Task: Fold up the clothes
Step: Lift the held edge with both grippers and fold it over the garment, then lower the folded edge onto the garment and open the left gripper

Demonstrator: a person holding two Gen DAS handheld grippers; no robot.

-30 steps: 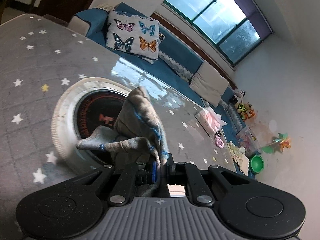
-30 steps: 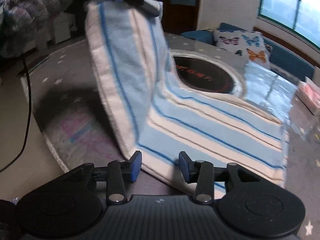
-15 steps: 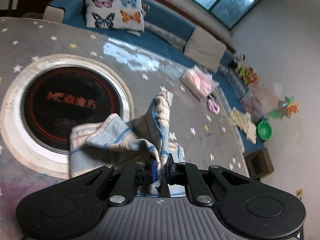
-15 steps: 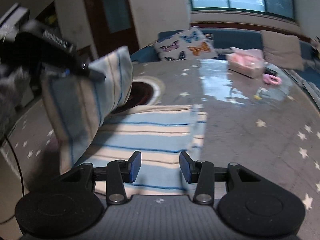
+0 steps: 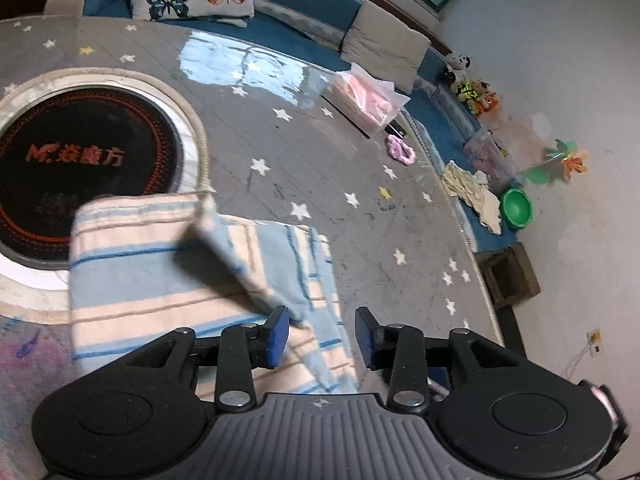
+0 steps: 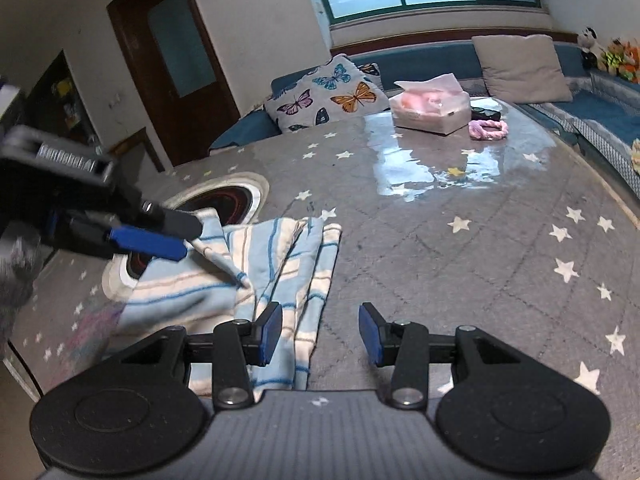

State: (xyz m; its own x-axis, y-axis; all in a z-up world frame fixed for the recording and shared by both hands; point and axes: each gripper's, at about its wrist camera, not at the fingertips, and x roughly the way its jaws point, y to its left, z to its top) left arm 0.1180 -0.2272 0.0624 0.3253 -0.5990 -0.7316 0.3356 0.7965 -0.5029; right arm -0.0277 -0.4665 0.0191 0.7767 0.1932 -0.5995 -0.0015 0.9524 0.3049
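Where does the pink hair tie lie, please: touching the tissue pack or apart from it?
Apart. The left wrist view shows the pink hair tie lying clear of the tissue pack, with a small black object in the gap between them.

soft striped cloth towel (image 5: 160, 264)

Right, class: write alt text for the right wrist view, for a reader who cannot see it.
A blue-and-cream striped towel lies loosely folded on a grey star-patterned table, with the open right gripper hovering at its near edge. The left gripper reaches in from the left above the towel. A tissue pack and butterfly cushion sit behind.
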